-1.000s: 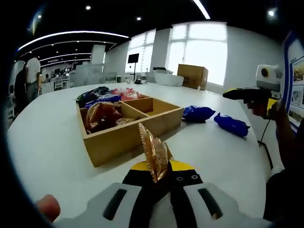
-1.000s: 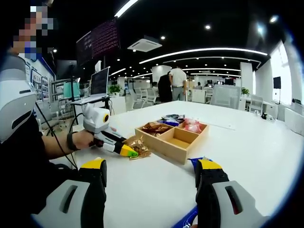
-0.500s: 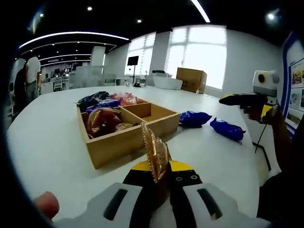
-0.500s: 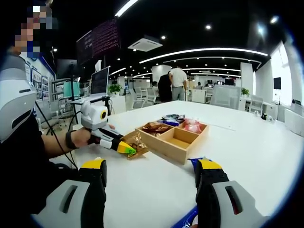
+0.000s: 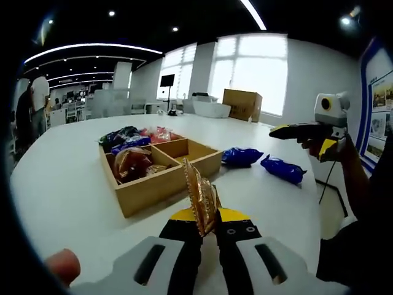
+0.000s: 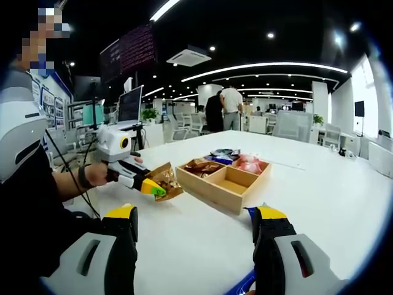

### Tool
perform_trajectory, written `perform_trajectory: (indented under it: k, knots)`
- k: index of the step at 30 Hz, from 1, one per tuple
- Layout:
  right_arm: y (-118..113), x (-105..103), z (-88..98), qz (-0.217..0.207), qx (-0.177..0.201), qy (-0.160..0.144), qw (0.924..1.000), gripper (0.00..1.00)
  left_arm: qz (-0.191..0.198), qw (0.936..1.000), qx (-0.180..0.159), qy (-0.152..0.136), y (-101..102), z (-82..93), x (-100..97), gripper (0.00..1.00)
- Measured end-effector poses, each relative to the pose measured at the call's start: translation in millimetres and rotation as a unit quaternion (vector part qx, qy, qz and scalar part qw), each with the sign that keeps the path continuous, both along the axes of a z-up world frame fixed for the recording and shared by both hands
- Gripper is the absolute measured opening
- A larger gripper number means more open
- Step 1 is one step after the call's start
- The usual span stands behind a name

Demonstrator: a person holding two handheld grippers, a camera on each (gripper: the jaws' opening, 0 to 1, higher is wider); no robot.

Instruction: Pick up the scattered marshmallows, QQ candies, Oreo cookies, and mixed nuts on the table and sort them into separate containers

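Note:
My left gripper [image 5: 202, 222] is shut on a crinkled golden-brown snack packet [image 5: 199, 196], held upright above the white table. Just beyond it sits a wooden divided tray [image 5: 153, 190] with brown packets [image 5: 131, 163], dark blue packets [image 5: 123, 136] and red packets [image 5: 158, 133] in three compartments; the fourth compartment [image 5: 187, 149] looks bare. Two blue packets [image 5: 241, 156] [image 5: 282, 168] lie right of the tray. My right gripper [image 6: 196, 227] stands open with nothing between its jaws. Its view shows the left gripper [image 6: 150, 187] holding the golden packet [image 6: 164, 180] left of the tray [image 6: 212, 195].
The right gripper [image 5: 295, 129] hovers in a hand at the right of the left gripper view. A blue packet's edge [image 6: 252, 211] peeks beside my right jaw. A cardboard box [image 5: 241, 103] stands far back. People [image 6: 230, 107] stand among distant desks.
The left gripper has lifted the golden packet higher off the table and drawn it slightly back from the tray. The right gripper stays open and hardly moves.

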State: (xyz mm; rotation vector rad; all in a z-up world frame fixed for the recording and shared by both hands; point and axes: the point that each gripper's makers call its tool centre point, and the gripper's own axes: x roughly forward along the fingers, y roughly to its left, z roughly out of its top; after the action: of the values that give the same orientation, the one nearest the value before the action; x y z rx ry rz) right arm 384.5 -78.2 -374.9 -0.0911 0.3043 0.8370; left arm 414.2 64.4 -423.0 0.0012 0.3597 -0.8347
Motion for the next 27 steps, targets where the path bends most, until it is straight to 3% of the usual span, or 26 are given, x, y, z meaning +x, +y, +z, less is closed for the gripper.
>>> perform_trajectory:
  k: [6,20,27]
  knots:
    - [1.1,-0.6,1.8,0.002,0.003,-0.002,1.0,0.72,0.0,0.9999,0.002,-0.011,6.9,11.1,-7.8,0.13]
    - [-0.7,-1.7,-0.1,0.001,0.004,0.0,1.0,0.72,0.009,0.9999,0.007,-0.006,20.9,13.9,-28.1,0.13]
    - [-1.2,-3.2,-1.2,0.002,0.005,0.001,1.0,0.72,0.02,0.9997,0.01,-0.01,26.8,18.6,-26.3,0.12]
